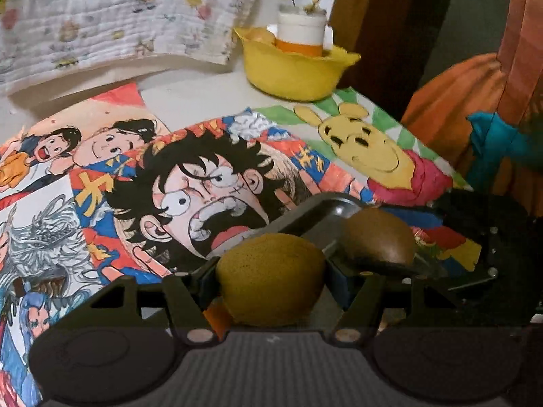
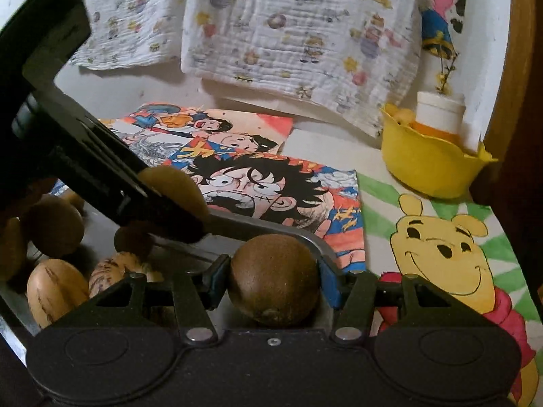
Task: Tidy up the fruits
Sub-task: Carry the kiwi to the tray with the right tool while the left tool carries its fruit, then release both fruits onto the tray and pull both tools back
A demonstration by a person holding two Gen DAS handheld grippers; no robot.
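Note:
My left gripper (image 1: 271, 286) is shut on a yellow lemon (image 1: 271, 278) and holds it over a metal tray (image 1: 325, 203). My right gripper (image 2: 273, 286) is shut on a brown kiwi (image 2: 275, 278) at the tray's corner (image 2: 315, 240). In the left wrist view the right gripper's kiwi (image 1: 378, 237) shows just right of the lemon. In the right wrist view the left gripper's body (image 2: 68, 142) crosses from the upper left, with its lemon (image 2: 173, 186) partly visible. Several brown and tan fruits (image 2: 54, 224) lie in the tray at left.
A yellow bowl (image 1: 292, 74) with a white-capped jar stands at the back right; it also shows in the right wrist view (image 2: 427, 166). Cartoon drawings (image 1: 190, 176) cover the table. A patterned cloth (image 2: 288, 34) hangs behind. An orange cloth (image 1: 458, 91) lies off the table's right edge.

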